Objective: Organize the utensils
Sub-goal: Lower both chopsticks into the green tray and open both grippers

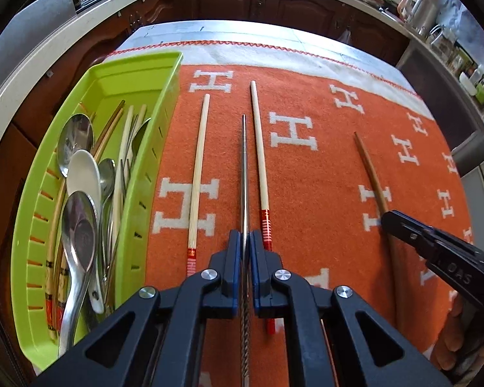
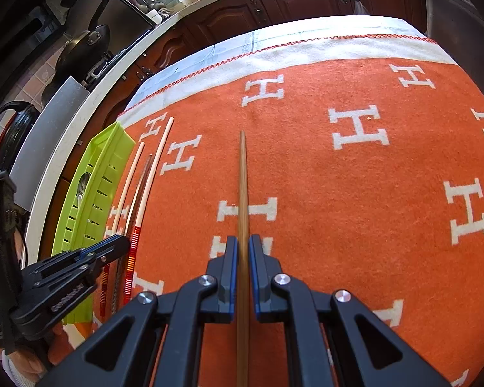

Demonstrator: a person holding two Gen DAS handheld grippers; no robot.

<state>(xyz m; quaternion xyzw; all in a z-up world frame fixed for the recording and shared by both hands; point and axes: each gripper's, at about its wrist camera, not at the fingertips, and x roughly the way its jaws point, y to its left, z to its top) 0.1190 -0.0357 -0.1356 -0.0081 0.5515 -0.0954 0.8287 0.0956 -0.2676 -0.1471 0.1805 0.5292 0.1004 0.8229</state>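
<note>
My left gripper (image 1: 245, 235) is shut on a thin metal chopstick (image 1: 244, 161), which runs straight ahead between its blue pads over the orange cloth (image 1: 319, 174). Two pale chopsticks with red ends (image 1: 199, 161) (image 1: 258, 148) lie on either side of it. To the left stands a lime-green tray (image 1: 174, 96) holding several spoons (image 1: 75, 142) and chopsticks. My right gripper (image 2: 243, 242) is shut on a brown wooden chopstick (image 2: 243, 177) that points away across the cloth. The left wrist view shows the same gripper (image 1: 387, 222) and brown chopstick (image 1: 371, 167) at the right.
The orange cloth (image 2: 338, 193) with white H letters covers the table, and a pale border runs along its far edge (image 2: 274, 54). Dark wooden cabinets (image 1: 258, 3) and a counter with kitchenware lie beyond. A hand (image 1: 458, 338) holds the right gripper.
</note>
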